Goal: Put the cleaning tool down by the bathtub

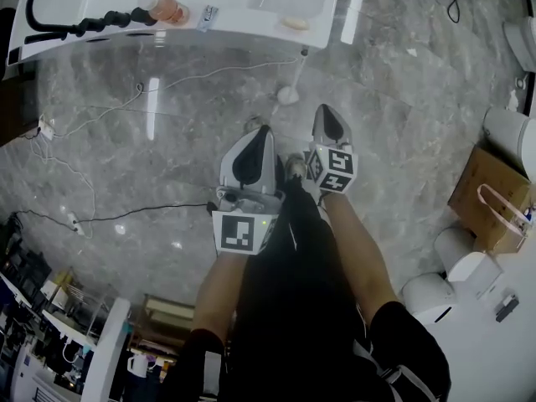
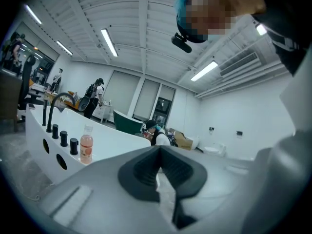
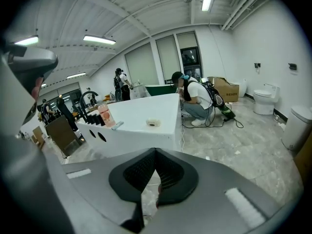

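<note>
Tool (image 1: 287,95): white head on the floor just beside the tub (image 1: 243,22), thin handle leaning up to the tub's edge. No gripper touches it.

Left gripper (image 1: 262,134): jaws together, nothing between them, over bare floor near the tool.

Right gripper (image 1: 327,114): jaws together, empty, beside the left.

Pink bottle (image 1: 171,8) and black faucet (image 1: 63,30) on the tub rim.

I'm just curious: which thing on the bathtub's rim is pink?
The bottle standing beside the black knobs; the grey stick and the oval lump lie flat.
</note>
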`<control>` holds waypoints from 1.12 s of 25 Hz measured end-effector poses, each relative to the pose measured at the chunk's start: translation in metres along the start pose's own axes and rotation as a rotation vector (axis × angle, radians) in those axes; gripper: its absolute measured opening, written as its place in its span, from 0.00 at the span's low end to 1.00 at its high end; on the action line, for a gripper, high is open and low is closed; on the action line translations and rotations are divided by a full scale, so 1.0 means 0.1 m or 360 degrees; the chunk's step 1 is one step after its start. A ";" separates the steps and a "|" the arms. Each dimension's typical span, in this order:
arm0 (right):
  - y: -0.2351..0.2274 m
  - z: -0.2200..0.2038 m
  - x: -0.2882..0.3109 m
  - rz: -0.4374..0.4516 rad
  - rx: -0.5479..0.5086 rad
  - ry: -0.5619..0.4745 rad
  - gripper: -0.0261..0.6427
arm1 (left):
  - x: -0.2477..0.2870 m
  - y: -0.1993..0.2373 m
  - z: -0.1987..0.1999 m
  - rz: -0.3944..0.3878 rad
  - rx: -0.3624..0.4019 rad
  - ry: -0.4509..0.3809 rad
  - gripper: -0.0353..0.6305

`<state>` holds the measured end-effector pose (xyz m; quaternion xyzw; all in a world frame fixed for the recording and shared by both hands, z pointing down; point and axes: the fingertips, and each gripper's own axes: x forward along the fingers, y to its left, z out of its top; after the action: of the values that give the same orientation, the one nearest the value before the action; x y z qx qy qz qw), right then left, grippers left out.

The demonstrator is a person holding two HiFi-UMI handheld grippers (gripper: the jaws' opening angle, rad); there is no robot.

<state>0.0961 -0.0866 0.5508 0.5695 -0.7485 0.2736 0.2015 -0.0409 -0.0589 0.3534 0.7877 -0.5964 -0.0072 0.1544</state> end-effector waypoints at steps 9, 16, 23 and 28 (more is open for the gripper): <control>0.14 0.56 -0.81 0.0096 -0.0046 -0.0101 0.04 | -0.34 -0.35 0.68 0.0043 0.0017 -0.0133 0.06; 0.24 0.90 -1.43 0.0157 -0.0091 -0.0194 0.04 | -0.64 -0.60 1.01 0.0093 0.0022 -0.0167 0.06; 0.34 1.34 -1.97 0.0228 -0.0098 -0.0346 0.04 | -0.87 -0.83 1.31 0.0106 0.0066 -0.0219 0.06; 0.36 1.61 -2.38 0.0257 -0.0097 -0.0457 0.04 | -1.04 -1.05 1.51 0.0090 0.0103 -0.0246 0.06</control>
<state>0.1274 -0.0054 0.2748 0.5344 -0.8208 0.1821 0.0870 -0.0024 0.0292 0.1648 0.7721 -0.6285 -0.0445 0.0825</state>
